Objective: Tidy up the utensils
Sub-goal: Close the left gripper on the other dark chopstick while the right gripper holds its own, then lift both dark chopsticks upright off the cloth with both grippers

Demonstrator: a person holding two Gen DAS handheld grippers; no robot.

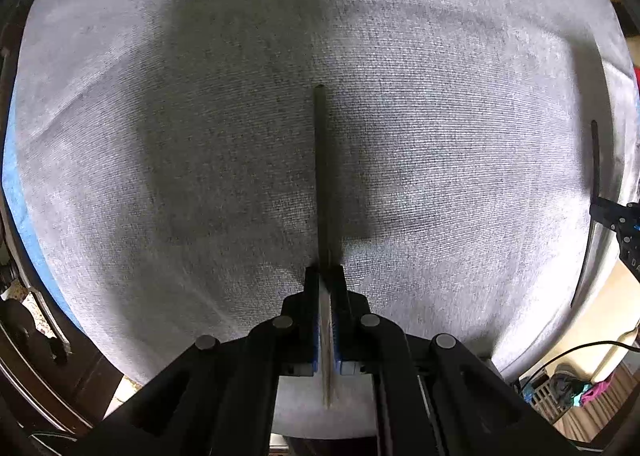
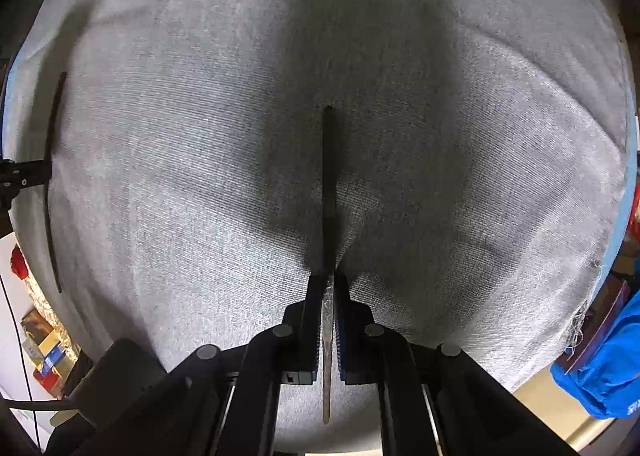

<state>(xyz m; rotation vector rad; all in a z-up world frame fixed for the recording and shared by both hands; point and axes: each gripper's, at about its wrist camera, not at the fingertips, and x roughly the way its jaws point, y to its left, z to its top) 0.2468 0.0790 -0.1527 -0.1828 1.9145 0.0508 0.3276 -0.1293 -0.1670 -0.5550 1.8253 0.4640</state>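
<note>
1. The left tool (image 1: 329, 276) is clamped on a slim utensil (image 1: 321, 175), seen edge-on, above the grey cloth (image 1: 160, 135).
2. The right tool (image 2: 329, 284) grips a second utensil (image 2: 328, 183), its dark handle end pointing forward over the cloth-covered worktop.
3. Each tool shows at the edge of the other's view.

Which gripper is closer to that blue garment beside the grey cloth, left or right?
Right. The blue garment lies just past the grey cloth edge on the right gripper side; the left gripper is farther off, across the cloth on the opposite side.
</note>
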